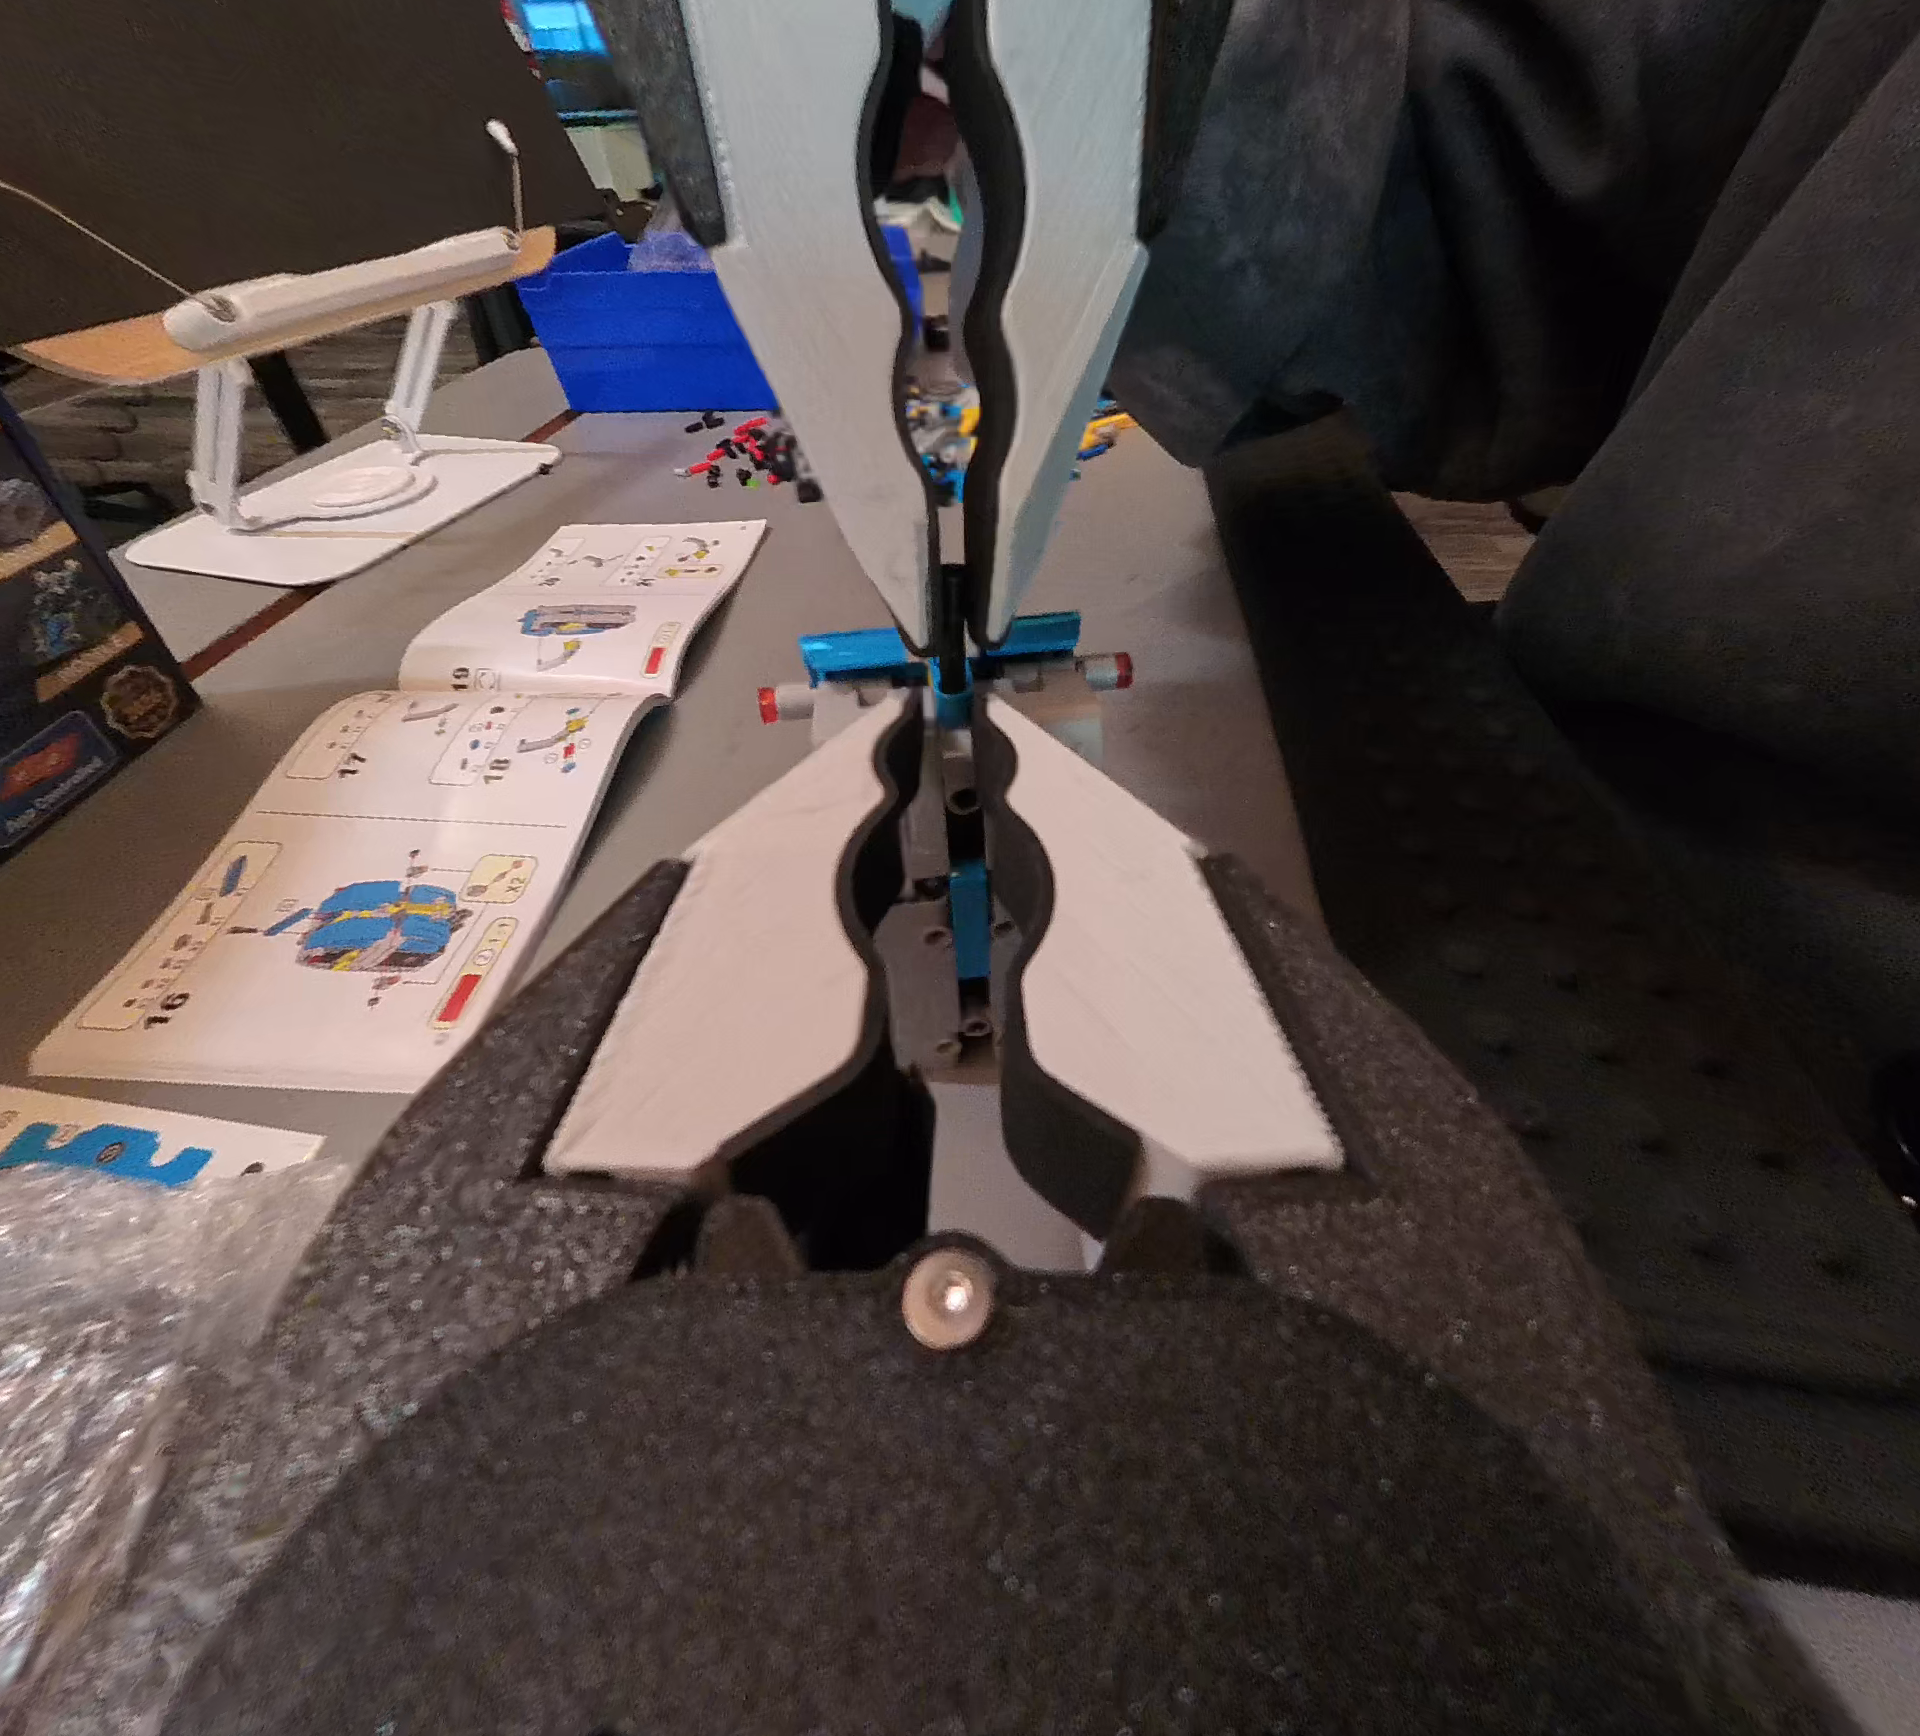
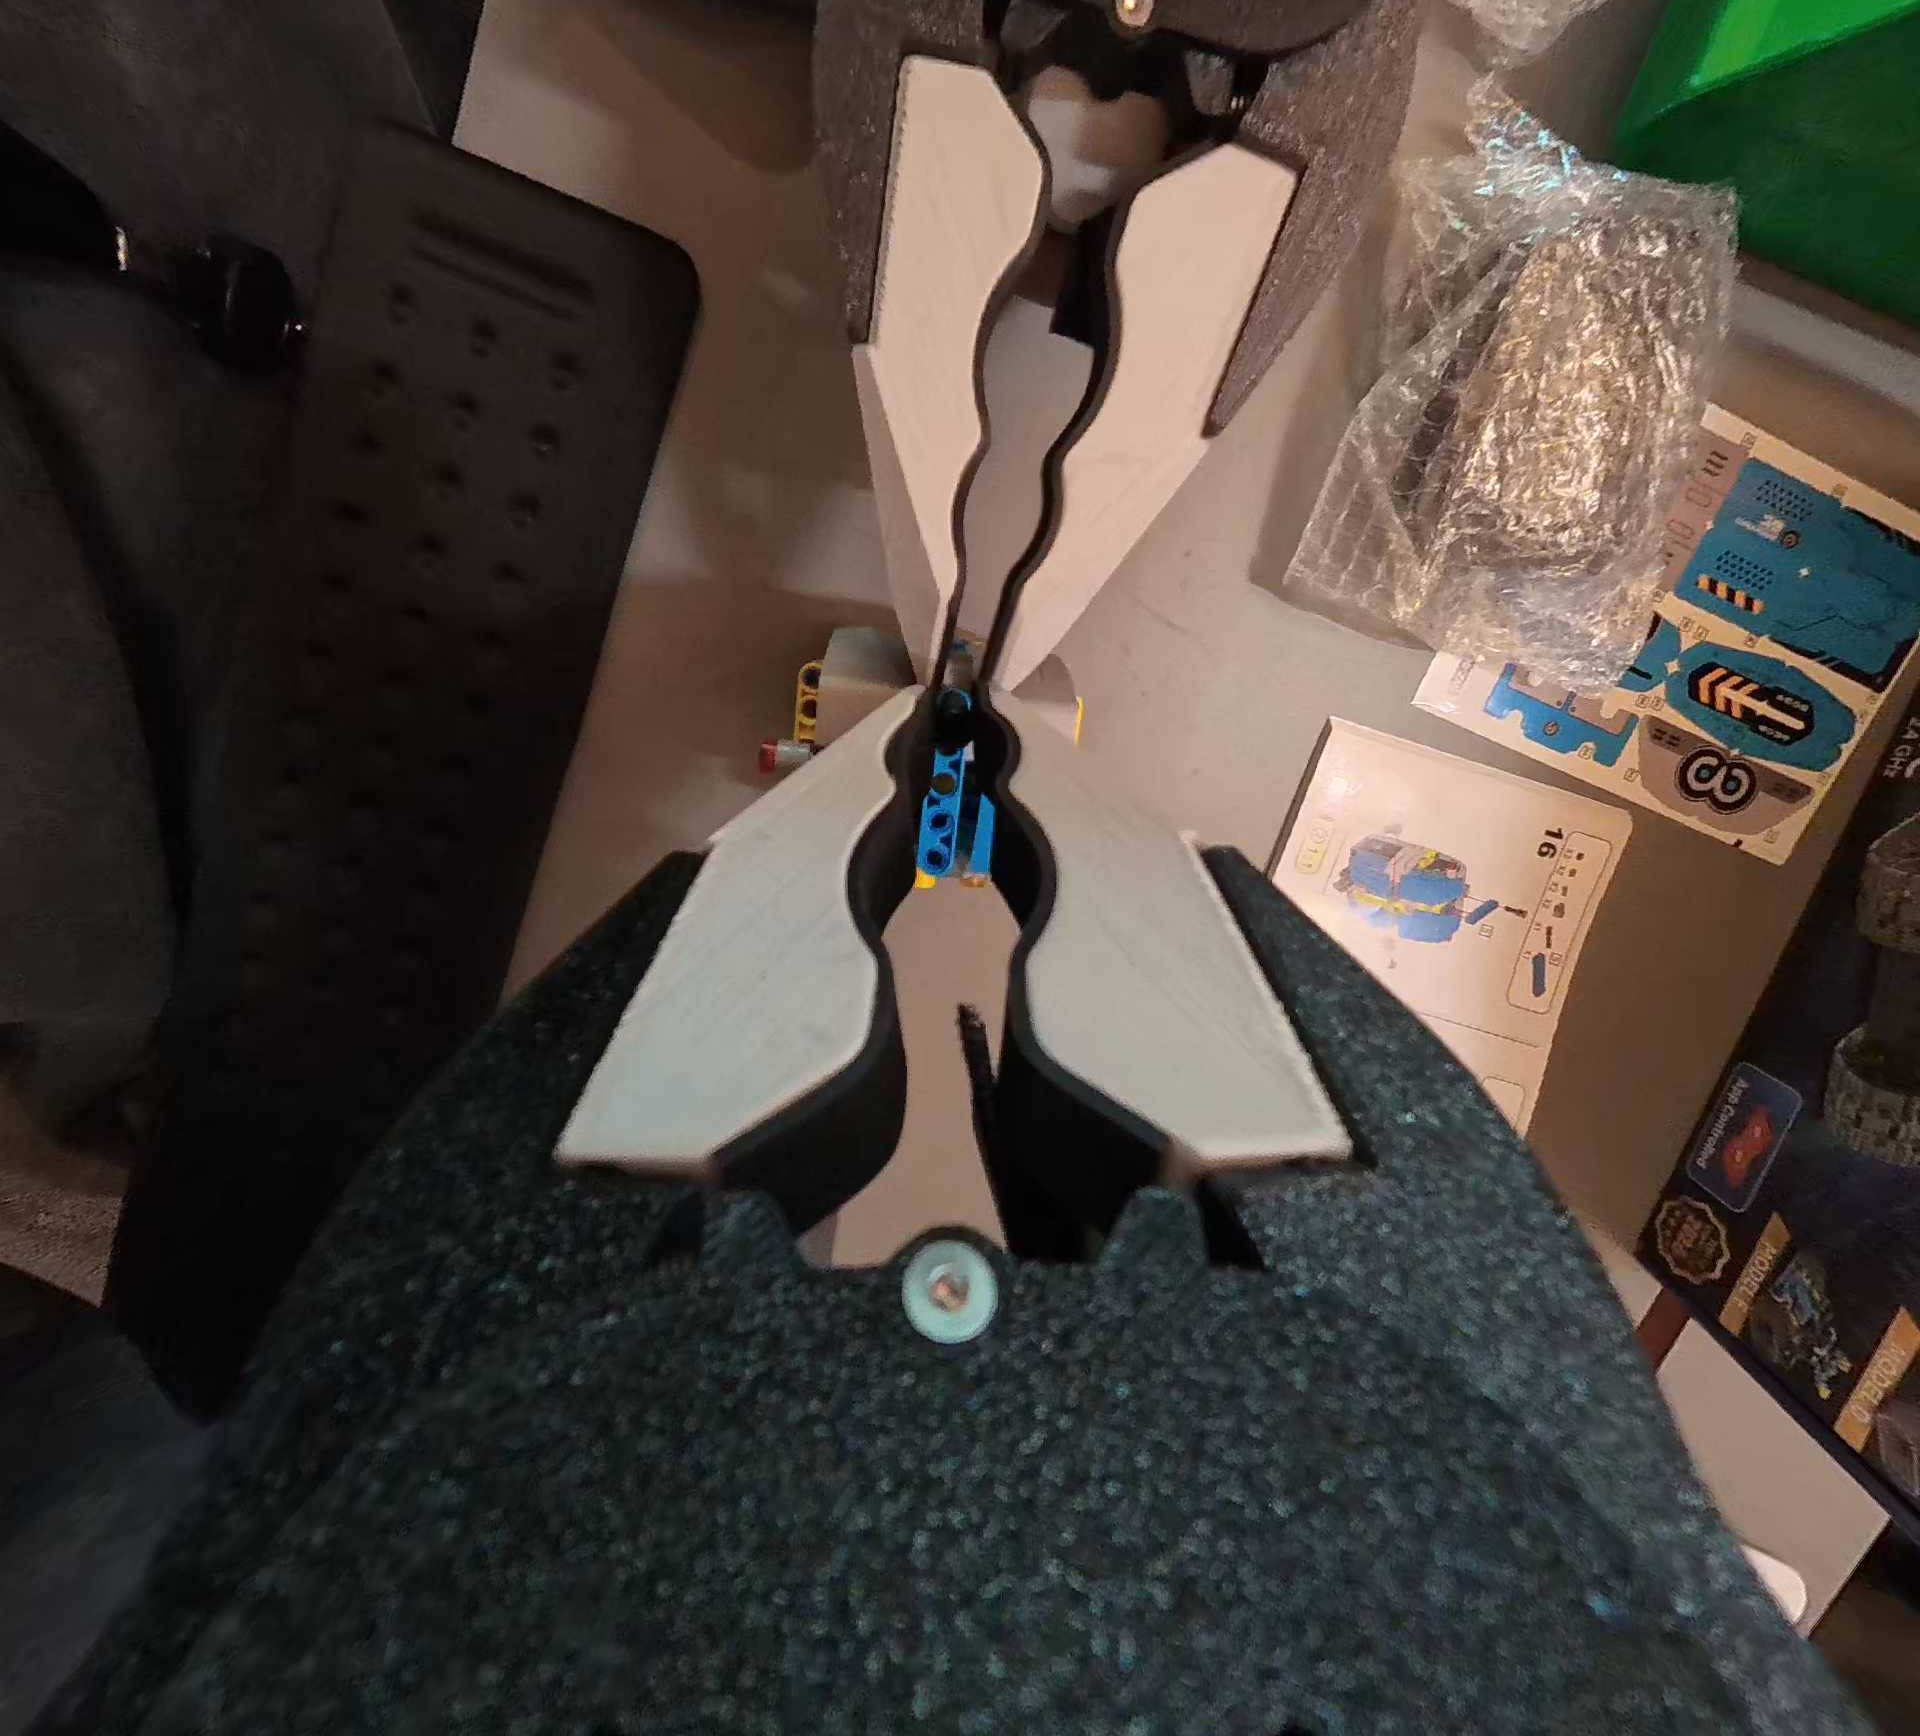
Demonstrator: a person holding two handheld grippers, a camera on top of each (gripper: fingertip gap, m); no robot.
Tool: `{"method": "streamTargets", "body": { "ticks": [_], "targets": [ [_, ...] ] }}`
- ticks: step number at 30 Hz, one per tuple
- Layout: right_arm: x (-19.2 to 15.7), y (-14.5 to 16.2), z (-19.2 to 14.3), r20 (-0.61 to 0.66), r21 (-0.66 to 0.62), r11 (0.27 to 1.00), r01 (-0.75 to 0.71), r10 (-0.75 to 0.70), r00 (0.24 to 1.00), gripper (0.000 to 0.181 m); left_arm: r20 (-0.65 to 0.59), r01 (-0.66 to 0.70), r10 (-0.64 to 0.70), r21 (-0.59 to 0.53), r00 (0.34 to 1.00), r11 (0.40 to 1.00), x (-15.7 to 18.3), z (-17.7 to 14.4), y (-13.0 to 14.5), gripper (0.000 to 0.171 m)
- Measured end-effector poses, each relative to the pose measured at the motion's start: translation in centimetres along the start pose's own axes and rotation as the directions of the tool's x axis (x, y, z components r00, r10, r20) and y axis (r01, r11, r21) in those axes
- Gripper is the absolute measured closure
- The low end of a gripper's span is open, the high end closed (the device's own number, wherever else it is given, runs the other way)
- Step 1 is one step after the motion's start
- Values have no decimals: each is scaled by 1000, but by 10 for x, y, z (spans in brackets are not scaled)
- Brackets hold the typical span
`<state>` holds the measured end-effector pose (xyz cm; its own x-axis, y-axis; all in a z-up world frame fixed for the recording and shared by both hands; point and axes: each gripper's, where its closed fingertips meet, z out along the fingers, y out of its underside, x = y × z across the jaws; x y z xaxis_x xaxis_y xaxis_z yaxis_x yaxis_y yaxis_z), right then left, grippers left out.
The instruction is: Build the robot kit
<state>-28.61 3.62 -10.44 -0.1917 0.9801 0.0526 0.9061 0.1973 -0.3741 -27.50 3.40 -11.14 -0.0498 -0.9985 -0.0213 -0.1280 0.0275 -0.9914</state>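
two handheld grippers meet tip to tip over a grey table (image 1: 1143, 543), each seen from its own wrist camera.

the left gripper (image 1: 951, 730) has its white fingers drawn close together around a small brick assembly (image 1: 961, 897) of grey and blue pieces, which sits between the dark pads. a blue beam (image 1: 862, 652) runs crosswise at the far end of the assembly, with red-tipped grey pins sticking out on both sides.

the right gripper (image 2: 951, 720) comes in from the opposite side. its jaws are nearly closed on a thin black pin (image 1: 951, 626) that stands at the top of the assembly; in its own view the pin's round end shows between the tips, just above a blue beam with holes (image 2: 940, 819).

the assembly looks light and stiff, made of hard, smooth plastic that could slip in a loose grip. its joints are press-fit, so it may come apart if twisted. the broad grey body seems the safest place to hold; the pin is small and wants a fingertip pinch.

around them: an open instruction booklet (image 1: 416, 813) to the left, loose small parts (image 1: 743, 455) and a blue bin (image 1: 644, 336) farther back, a white stand (image 1: 343, 481), bubble wrap bundles (image 2: 1507, 439), a sticker sheet (image 2: 1745, 647), and a dark product box (image 2: 1766, 1271). a person's dark sleeve (image 1: 1455, 180) is at the right.
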Motion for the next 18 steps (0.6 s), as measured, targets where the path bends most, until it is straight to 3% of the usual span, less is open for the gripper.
{"method": "streamTargets", "body": {
  "ticks": [6, 8, 18],
  "targets": [
    [6, -3, -5, 8, 82, 994, -76, 76, 997, 175, 80, -85, 82, 31, 993, 996, -1, 0, -10, 160],
    [7, -5, -5, 4, 113, 990, -90, 90, 996, 175, 102, -81, 76, 47, 992, 996, -4, -1, -12, 167],
    [6, -8, -11, -40, 192, 980, -58, 67, 997, 174, 37, 4, -8, 101, 999, 995, -2, -5, -18, 168]
  ]
}}
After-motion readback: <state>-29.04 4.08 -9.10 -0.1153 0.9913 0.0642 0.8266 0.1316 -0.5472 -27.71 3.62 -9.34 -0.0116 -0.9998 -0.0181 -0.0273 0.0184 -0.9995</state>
